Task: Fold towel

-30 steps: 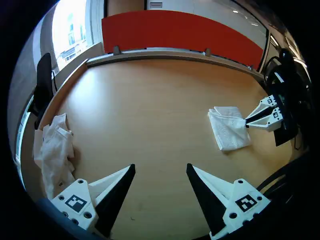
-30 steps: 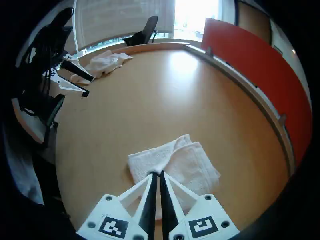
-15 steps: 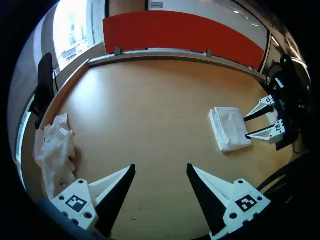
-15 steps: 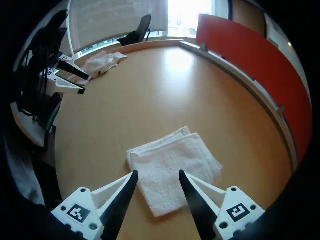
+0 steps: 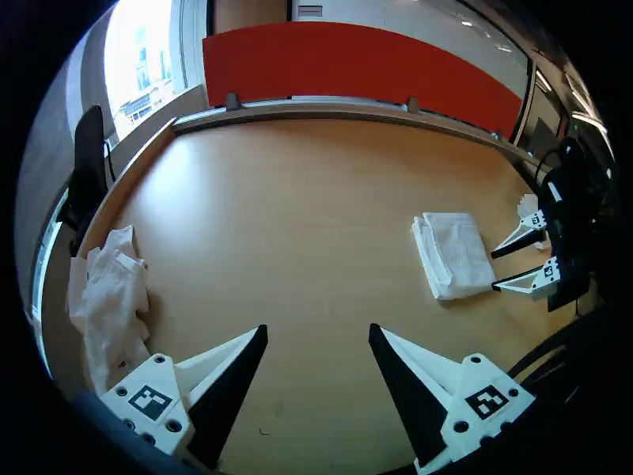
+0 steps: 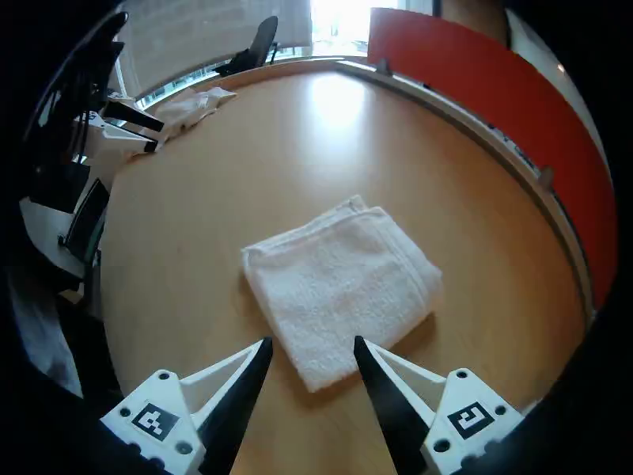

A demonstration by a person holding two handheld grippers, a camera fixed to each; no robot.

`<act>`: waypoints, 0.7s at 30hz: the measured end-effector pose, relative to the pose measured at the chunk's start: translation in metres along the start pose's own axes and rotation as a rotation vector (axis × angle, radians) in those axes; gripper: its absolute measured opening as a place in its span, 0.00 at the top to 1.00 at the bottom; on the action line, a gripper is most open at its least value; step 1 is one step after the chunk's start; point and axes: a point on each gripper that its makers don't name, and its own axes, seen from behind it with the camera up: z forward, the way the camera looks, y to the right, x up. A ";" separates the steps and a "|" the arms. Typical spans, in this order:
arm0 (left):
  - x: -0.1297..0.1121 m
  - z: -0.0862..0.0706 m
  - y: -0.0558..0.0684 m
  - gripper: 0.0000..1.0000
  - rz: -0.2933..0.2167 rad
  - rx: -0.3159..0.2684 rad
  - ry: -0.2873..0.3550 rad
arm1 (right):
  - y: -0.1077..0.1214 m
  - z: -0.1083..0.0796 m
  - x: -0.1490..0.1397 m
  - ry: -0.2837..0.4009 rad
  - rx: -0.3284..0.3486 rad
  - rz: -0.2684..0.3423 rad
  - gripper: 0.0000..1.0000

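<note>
A white towel (image 6: 342, 283) lies folded into a thick rectangle on the wooden table (image 6: 277, 158). My right gripper (image 6: 312, 356) stands open just short of its near edge, touching nothing. In the left gripper view the same folded towel (image 5: 455, 253) lies at the right, with the right gripper (image 5: 506, 267) open beside it. My left gripper (image 5: 316, 336) is open over bare table, far from the towel. In the right gripper view the left gripper (image 6: 134, 131) appears at the far left.
A heap of crumpled white cloths (image 5: 111, 297) lies at the table's left edge, also visible as cloths (image 6: 194, 103) at the far end. A red partition (image 5: 356, 59) runs along the back edge. An office chair (image 5: 85, 170) stands beyond the table.
My right gripper let go of the towel, opened and drew back from it. The towel settled flat. My left gripper stayed still.
</note>
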 end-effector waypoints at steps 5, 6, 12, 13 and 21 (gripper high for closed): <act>0.000 0.000 0.003 0.05 0.000 -0.005 0.000 | 0.004 0.001 -0.012 -0.015 -0.021 0.022 0.21; 0.001 0.000 0.004 0.05 0.000 -0.006 0.000 | 0.004 0.002 -0.015 -0.018 -0.024 0.026 0.22; 0.000 0.000 0.005 0.05 -0.001 -0.009 0.002 | 0.002 0.007 -0.030 -0.044 -0.032 0.045 0.28; 0.000 0.000 0.005 0.05 -0.001 -0.009 0.002 | 0.001 0.008 -0.033 -0.048 -0.032 0.048 0.30; 0.000 0.000 0.005 0.05 -0.002 -0.009 0.002 | 0.001 0.011 -0.042 -0.057 -0.038 0.080 0.50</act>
